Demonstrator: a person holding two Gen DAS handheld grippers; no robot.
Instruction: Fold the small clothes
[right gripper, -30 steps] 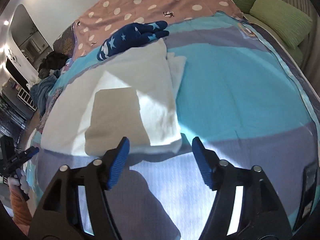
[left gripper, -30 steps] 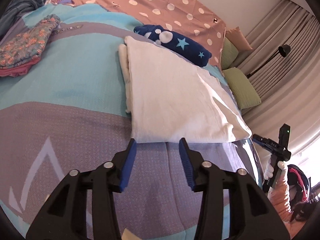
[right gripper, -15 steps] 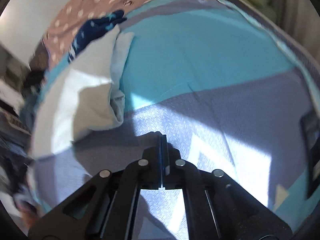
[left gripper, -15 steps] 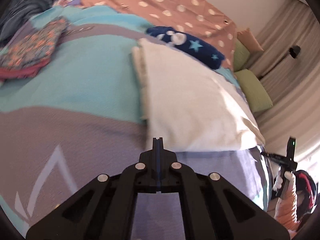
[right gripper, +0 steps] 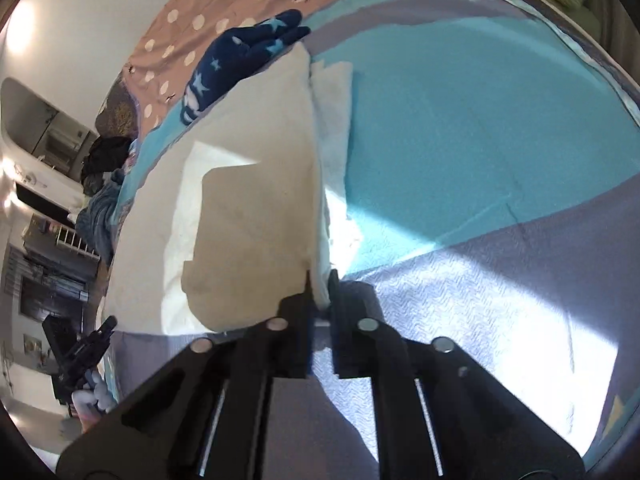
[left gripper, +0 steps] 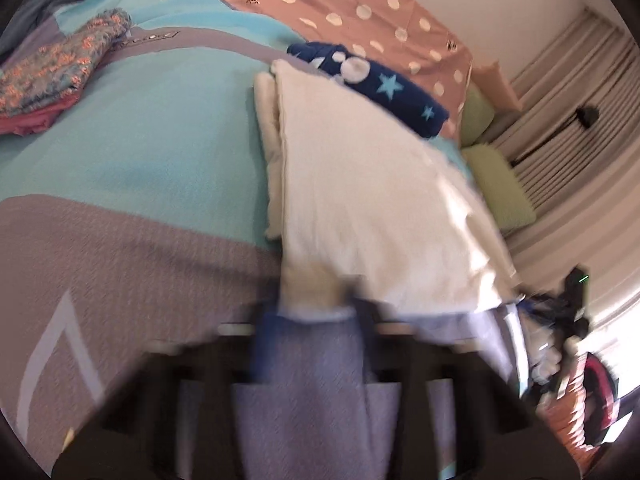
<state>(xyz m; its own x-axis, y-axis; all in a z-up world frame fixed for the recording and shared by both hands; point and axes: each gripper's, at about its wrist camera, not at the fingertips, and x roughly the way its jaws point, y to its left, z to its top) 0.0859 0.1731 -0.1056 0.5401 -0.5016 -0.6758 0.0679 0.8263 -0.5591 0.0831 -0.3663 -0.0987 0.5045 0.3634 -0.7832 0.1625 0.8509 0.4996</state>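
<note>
The white cloth (left gripper: 360, 200) lies folded into a thick, soft rectangle on the turquoise-and-grey bedspread (left gripper: 140, 152). Its surface is plain and slightly nubbly. A narrower under-layer peeks out along one long side, and sunlight and a block of shadow fall across its top in the right wrist view. Its far end touches the navy garment (left gripper: 384, 84) with pale stars, which rests against the dotted sheet (left gripper: 340, 0). The right gripper (right gripper: 320, 308) has its tongs pinched together on the cloth's near corner, with the layered edge squeezed between the pads. The left gripper (left gripper: 310, 332) is heavily blurred. Its tongs are opening and stand apart, with the cloth's other near corner bunched up between them. A second ago both pairs of tongs were spread wide just short of the cloth's near edge, which lay flat. Half a second ago both were drawn together on nothing. Now each sits at a corner, and the corner by the left gripper has lifted off the bedspread. Counted: one white cloth, one navy garment, one patterned pile (left gripper: 52, 68) of clothes well apart at the bed's far side, one dotted sheet, two green cushions (left gripper: 500, 184) beside the curtain, and two grippers.
</note>
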